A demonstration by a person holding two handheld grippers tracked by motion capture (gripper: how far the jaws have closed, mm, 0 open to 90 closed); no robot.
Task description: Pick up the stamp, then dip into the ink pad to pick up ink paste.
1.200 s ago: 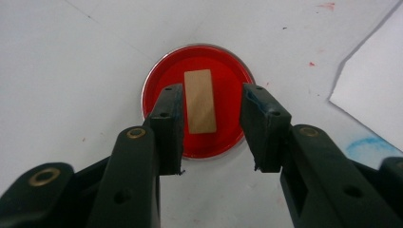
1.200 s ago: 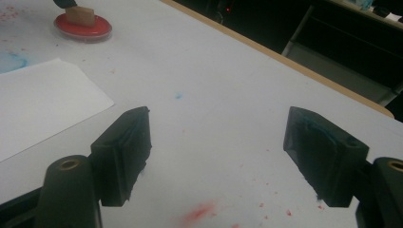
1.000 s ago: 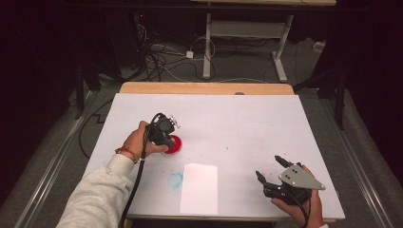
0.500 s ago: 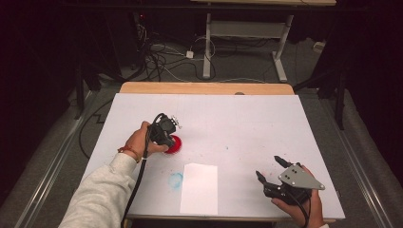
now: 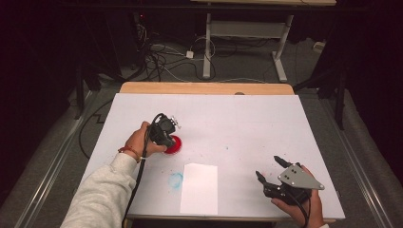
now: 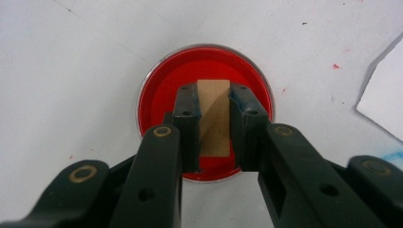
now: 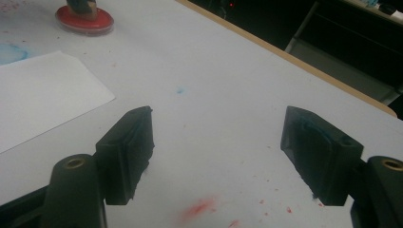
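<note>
A round red ink pad (image 6: pixel 159 90) lies on the white table (image 5: pixel 237 123), left of the middle. A small wooden block (image 6: pixel 214 118) stands upright on it. My left gripper (image 6: pixel 214 97) points down over the pad and is shut on the block, with a black pad pressed against each side. From above, the left gripper (image 5: pixel 167 135) covers most of the red pad (image 5: pixel 176 145). My right gripper (image 5: pixel 267 167) rests near the table's front right, held by a hand. Its jaws stand wide open with nothing between them (image 7: pixel 216 128).
A white sheet of paper (image 5: pixel 199 187) lies at the front middle, with a blue ink smudge (image 5: pixel 175 179) at its left edge. Red ink specks (image 7: pixel 199 209) dot the table by the right gripper. Cables and desk legs stand on the floor beyond the wooden far edge (image 5: pixel 204 88).
</note>
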